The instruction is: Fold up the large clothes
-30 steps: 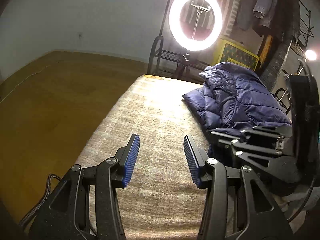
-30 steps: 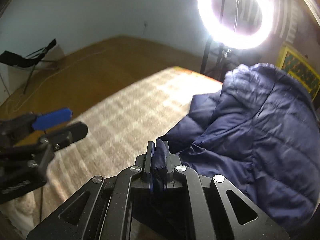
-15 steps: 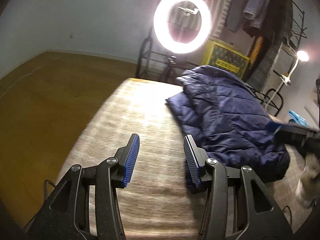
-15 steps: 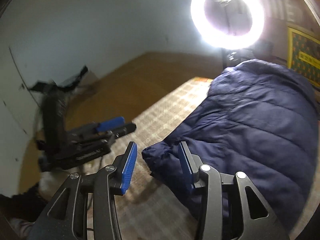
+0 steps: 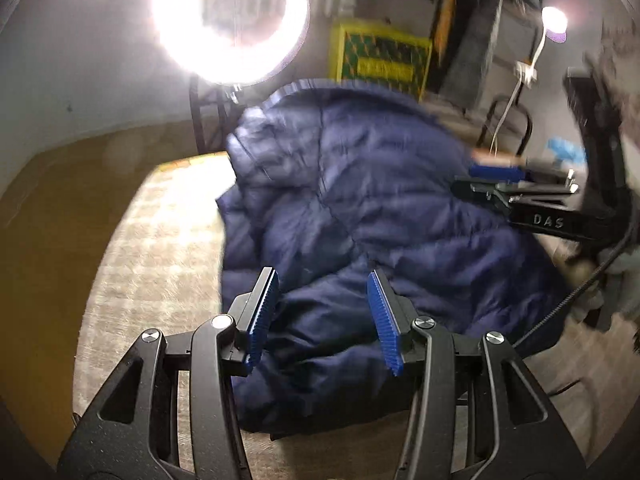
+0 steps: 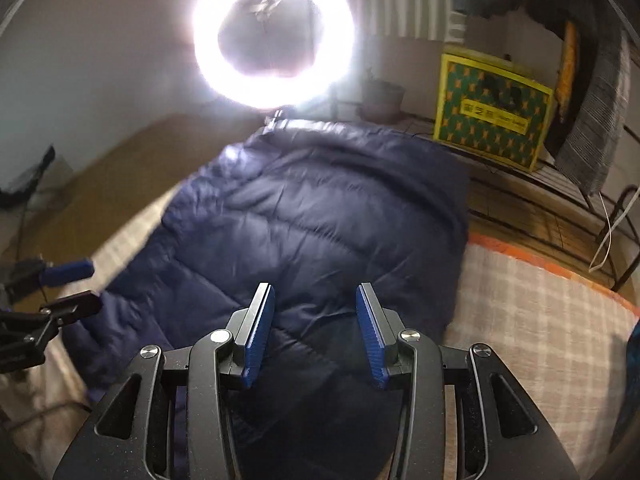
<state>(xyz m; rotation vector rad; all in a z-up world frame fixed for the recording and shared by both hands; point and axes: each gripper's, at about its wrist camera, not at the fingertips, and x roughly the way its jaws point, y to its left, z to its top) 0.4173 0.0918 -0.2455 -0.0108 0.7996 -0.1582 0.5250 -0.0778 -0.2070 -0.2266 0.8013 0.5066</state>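
Across the middle of both frames, the navy jacket [image 5: 352, 216] lies bunched on the checked mat [image 6: 540, 300]. Both left gripper [image 5: 324, 316] and right gripper [image 6: 316, 328] hover with fingers spread, empty. Best pinch matching edges before folding evenly.

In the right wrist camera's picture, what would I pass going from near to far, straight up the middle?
right gripper → navy puffer jacket → ring light

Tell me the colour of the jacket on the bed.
Dark navy blue, quilted; the jacket shows best in the right wrist view.
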